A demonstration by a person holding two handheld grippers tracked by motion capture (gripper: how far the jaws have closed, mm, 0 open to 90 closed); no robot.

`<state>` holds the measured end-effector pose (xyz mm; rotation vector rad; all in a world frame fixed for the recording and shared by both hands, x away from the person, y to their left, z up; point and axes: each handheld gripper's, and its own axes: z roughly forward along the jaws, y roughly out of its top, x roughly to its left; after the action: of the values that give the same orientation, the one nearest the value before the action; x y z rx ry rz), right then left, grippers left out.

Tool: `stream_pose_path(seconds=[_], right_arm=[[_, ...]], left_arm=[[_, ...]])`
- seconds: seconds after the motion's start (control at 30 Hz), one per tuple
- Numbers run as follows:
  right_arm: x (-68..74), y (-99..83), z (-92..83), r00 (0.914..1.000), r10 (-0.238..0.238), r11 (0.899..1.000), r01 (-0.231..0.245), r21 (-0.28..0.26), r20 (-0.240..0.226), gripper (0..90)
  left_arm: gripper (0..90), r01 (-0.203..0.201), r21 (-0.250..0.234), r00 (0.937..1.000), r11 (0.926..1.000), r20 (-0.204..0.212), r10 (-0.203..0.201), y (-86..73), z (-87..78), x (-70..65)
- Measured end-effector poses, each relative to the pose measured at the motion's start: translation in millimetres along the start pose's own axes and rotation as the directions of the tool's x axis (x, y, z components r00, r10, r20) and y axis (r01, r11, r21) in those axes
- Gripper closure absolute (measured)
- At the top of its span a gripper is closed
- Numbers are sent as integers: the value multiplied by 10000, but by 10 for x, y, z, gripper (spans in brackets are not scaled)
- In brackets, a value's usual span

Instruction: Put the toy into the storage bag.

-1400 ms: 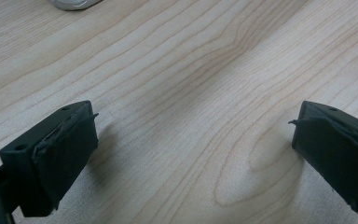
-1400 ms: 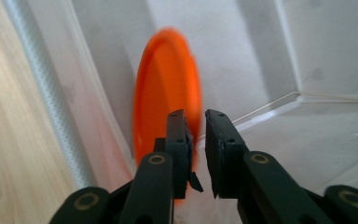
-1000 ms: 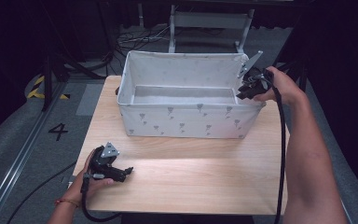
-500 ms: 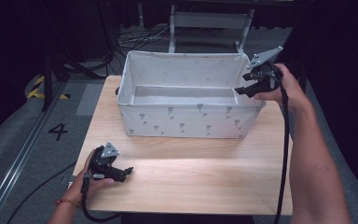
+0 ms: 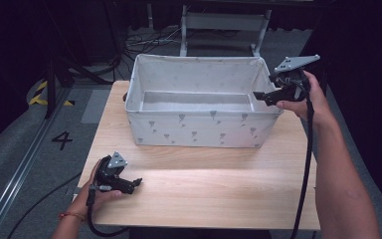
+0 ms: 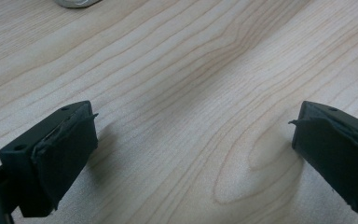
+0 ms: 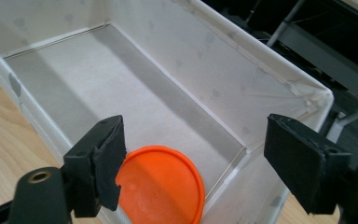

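We see the right gripper [image 5: 264,95] held at the right end of the white fabric bin [image 5: 199,130], just above its rim, its jaws spread wide and holding nothing; in the right gripper view the same jaws stand far apart over the bin's inside, and between them an orange round lid [image 7: 161,186] lies flat on the bin floor in the near corner, partly cut off by the left jaw and the bottom edge. The left gripper [image 5: 137,182] rests near the front left corner of the wooden bench [image 5: 219,184], well apart from the bin; its jaws are also wide, empty, low over bare wood. A grey round object [image 6: 77,3] at the top edge of the left gripper view is cut off and hard to identify.
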<state>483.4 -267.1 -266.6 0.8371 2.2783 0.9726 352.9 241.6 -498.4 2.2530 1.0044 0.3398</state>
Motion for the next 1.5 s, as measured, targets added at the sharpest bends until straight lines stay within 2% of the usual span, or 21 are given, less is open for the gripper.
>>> stream_pose_path(seconds=[0.2,0.37,0.5,0.8,0.9,1.0,1.5], right_arm=[[53,-69,-120,9987,431,9984,-420,-374,285,201],[110,-130,-210,9971,514,9977,-488,-477,562,201],[138,-162,-271,9965,606,9960,-566,-686,579,198],[234,-248,-402,9968,459,9965,-410,-729,661,189],[286,-293,-445,9970,238,9976,-188,-663,743,185],[343,-337,-493,9979,134,9973,-87,-729,639,181],[584,-582,-619,9955,-367,9965,431,-718,872,176]], left_arm=[[3,-3,-1,10000,10000,2,3,0,0,0],[4,-3,0,10000,10000,1,3,0,0,0],[3,-6,3,10000,10000,10,6,1,0,2],[2,14,9,10000,10000,12,-14,1,1,1],[2,-1,0,10000,10000,14,1,1,2,2],[2,1,3,10000,10000,11,-1,1,1,2],[2,-2,1,10000,10000,9,2,1,1,2]])
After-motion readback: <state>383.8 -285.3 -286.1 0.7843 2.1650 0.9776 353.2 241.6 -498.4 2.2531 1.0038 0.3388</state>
